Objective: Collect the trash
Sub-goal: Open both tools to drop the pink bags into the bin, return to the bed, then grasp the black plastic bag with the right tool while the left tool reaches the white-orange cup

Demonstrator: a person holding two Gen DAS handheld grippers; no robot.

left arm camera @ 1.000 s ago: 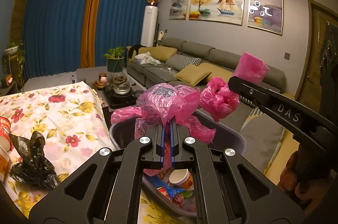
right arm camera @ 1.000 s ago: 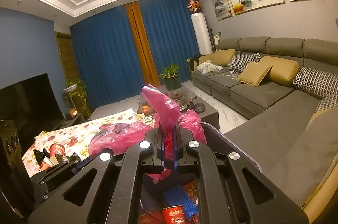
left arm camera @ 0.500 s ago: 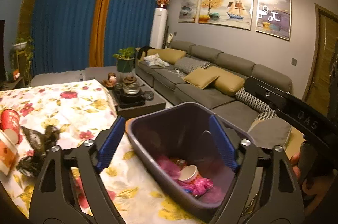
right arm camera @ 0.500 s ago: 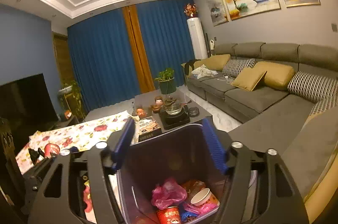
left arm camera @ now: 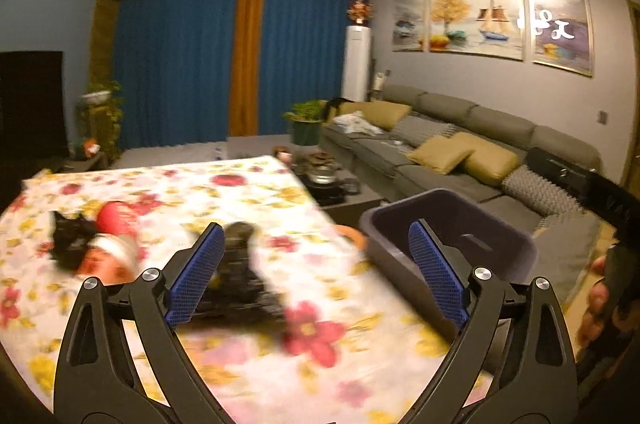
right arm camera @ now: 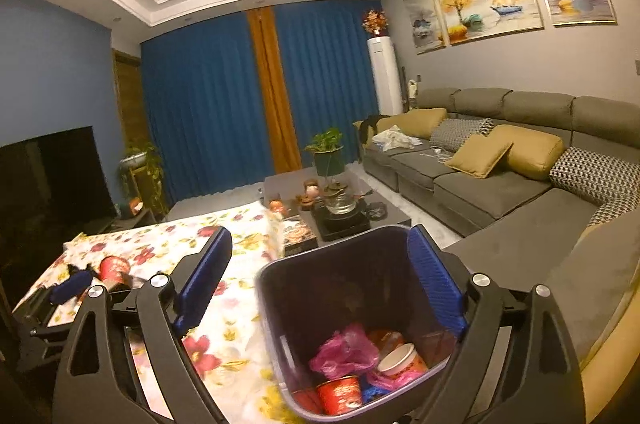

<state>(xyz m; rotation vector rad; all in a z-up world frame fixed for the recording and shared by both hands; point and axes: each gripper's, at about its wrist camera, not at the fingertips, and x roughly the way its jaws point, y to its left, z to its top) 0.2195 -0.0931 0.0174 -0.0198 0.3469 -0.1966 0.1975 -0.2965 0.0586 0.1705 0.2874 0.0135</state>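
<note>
My left gripper (left arm camera: 316, 264) hangs over the floral tablecloth (left arm camera: 248, 376), its jaws opening wide. A crumpled black bag (left arm camera: 240, 276) lies on the cloth between the fingers, close to the left pad (left arm camera: 196, 276), not touched. Further left lie a second black bag (left arm camera: 70, 244) and a red cup (left arm camera: 116, 220). My right gripper (right arm camera: 320, 276) stands over the dark purple bin (right arm camera: 276, 304), jaws opening, nothing between them. In the bin lie a pink bag (right arm camera: 344, 348), a red can (right arm camera: 340, 394) and a paper cup (right arm camera: 400, 356).
The bin (left arm camera: 452, 236) stands off the table's right edge, next to the grey sofa (right arm camera: 500, 192). A coffee table with a tea set (right arm camera: 340, 204) is behind it. A hand (left arm camera: 596, 304) shows at the right edge. A TV (right arm camera: 48, 176) stands at left.
Both grippers were shut on the pink bag above the bin; they opened and the bag dropped inside. The left gripper then swung left from the bin to the black bag on the table.
</note>
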